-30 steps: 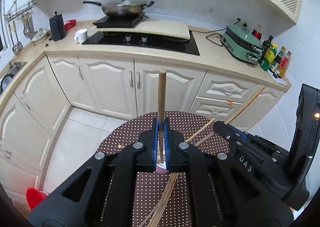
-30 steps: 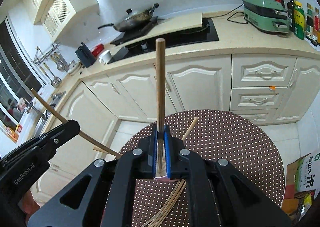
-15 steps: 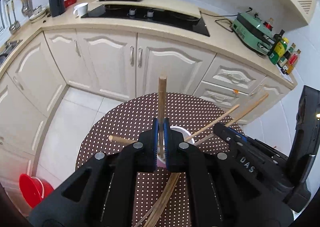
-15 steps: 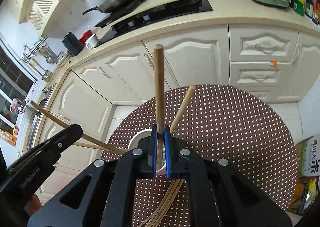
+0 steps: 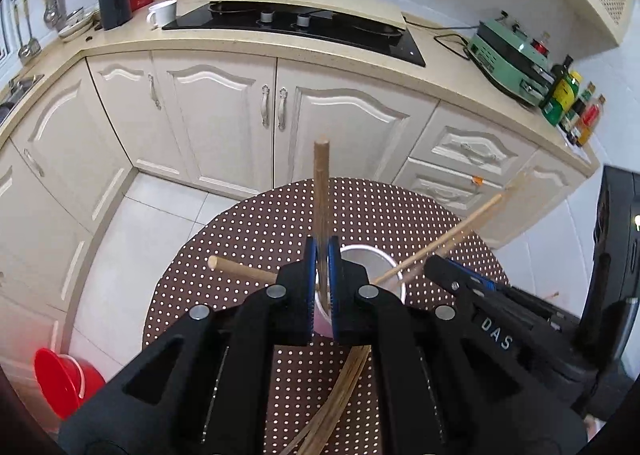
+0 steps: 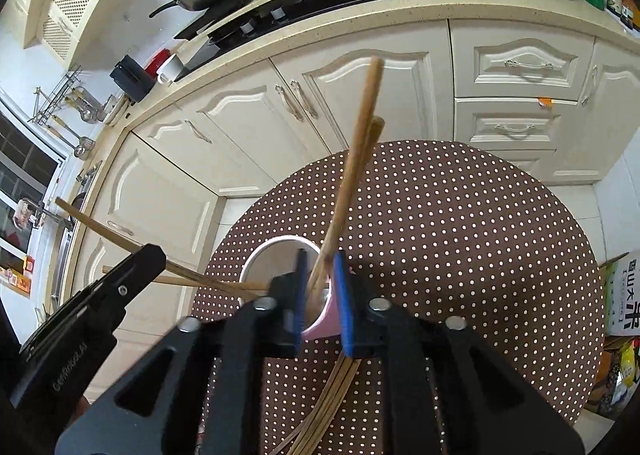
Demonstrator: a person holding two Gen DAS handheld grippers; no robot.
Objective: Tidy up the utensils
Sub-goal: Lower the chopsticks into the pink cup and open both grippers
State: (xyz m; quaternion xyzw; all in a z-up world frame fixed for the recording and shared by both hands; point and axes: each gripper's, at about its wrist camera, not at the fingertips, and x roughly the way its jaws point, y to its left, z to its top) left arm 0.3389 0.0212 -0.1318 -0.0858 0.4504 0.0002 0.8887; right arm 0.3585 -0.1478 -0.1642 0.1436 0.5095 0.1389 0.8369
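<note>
A pink cup (image 5: 374,255) with a pale inside stands on the round brown dotted table (image 5: 260,223). My left gripper (image 5: 322,251) is shut on a wooden chopstick (image 5: 321,191) that stands upright just over the cup's left rim. In the right wrist view my right gripper (image 6: 320,267) hangs over the cup (image 6: 272,251); its jaws are opening. A blurred chopstick (image 6: 354,171) leans loose between them, beside another one in the cup. The left gripper (image 6: 120,287) shows at the left with its chopstick (image 6: 96,225). The right gripper (image 5: 460,279) shows at the right.
A bundle of thin chopsticks (image 5: 340,395) lies on the table under the grippers, and one chopstick (image 5: 240,269) pokes out leftward. Cream cabinets (image 5: 224,111) and a counter with a hob stand beyond. A red bucket (image 5: 64,379) sits on the floor; a cardboard box (image 6: 624,295) is at the right.
Both grippers have sunk toward the cup. The right gripper's jaws have parted and its chopstick has tipped to the right. The left gripper still clamps its chopstick.
</note>
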